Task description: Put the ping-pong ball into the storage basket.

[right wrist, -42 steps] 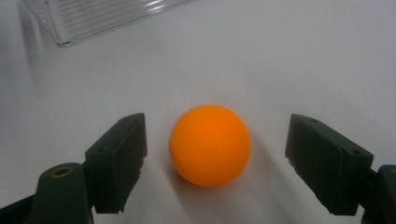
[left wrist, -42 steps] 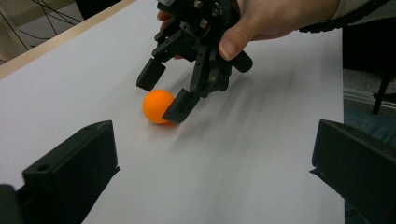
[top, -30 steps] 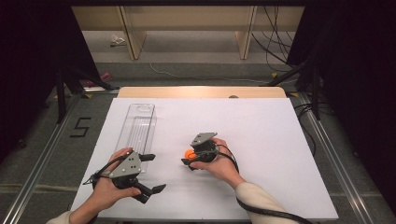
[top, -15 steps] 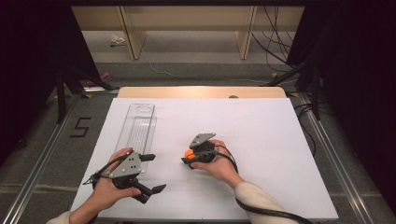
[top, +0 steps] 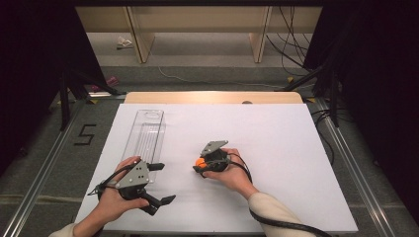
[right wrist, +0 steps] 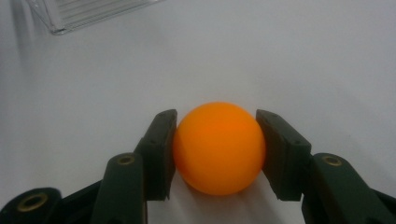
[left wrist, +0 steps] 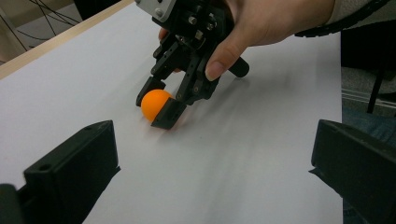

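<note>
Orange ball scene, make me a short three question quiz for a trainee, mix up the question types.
1. True or false: the right gripper has its jaws closed on the orange ball.
2. The left gripper is: A) open, holding nothing B) gripping the ball C) inside the tray.
3. Fill in: the clear plastic tray lies on the person's ____ side of the white table.

Key: 1 true. 2 A. 3 left.

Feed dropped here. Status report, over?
Right hand-held gripper shut on orange ball, low on white table. Left hand-held gripper open. Clear tray beyond, path unobstructed.
</note>
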Tool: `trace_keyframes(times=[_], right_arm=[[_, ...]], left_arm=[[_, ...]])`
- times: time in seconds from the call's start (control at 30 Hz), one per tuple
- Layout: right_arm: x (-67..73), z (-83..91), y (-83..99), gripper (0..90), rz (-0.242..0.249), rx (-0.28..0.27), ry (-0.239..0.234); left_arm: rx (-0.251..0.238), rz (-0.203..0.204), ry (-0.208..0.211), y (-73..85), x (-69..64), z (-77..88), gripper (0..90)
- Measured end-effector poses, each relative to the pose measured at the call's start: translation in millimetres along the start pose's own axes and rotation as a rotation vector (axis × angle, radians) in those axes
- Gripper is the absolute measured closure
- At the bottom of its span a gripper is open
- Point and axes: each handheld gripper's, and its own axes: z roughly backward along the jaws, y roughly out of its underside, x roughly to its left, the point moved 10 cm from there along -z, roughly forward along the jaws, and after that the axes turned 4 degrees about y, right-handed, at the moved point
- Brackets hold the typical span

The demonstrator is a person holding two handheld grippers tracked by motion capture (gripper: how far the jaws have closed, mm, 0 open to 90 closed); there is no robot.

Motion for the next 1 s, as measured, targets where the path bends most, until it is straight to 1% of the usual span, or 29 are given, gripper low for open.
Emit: trace_keyframes(times=[0.43,1.0], right_arm=[[-3.3,9.3,-9.7,51.3,-0.001,-0.032,0.003],[1.1,15.8,-21.0,51.4,0.000,-0.062,-0.012]], left_arm=[[0.000,0.000,0.000,-0.1,0.0,0.2,0.5],[-0.001,0.001,0.001,-0.2,-0.1,0.2,0.6]])
